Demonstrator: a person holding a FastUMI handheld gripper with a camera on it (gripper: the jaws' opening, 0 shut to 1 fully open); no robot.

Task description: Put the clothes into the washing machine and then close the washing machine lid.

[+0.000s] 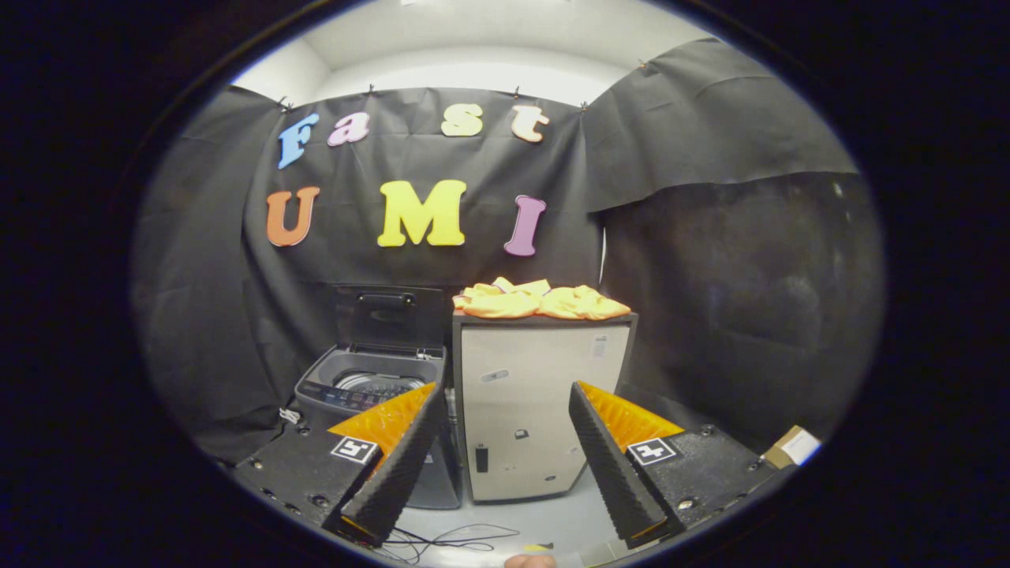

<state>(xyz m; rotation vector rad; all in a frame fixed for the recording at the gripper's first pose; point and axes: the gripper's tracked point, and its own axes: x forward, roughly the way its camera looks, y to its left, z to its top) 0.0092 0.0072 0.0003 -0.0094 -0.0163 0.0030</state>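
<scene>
Basically nothing done yet. Washing machine sits on the floor well beyond the fingers, lid up, drum showing and apparently holding nothing. Cabinet stands just beside it; the orange clothes are piled on top, untouched. Gripper fingers spread wide, holding nothing, well short of both. Left: grab clothes, drop in drum, shut lid. Stickers on the cabinet front too small to read.

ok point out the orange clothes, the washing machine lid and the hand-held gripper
orange clothes (540,301): gripper view, middle of the pile
washing machine lid (388,315): gripper view, raised panel
hand-held gripper (505,454): gripper view, open, between fingertips
</scene>
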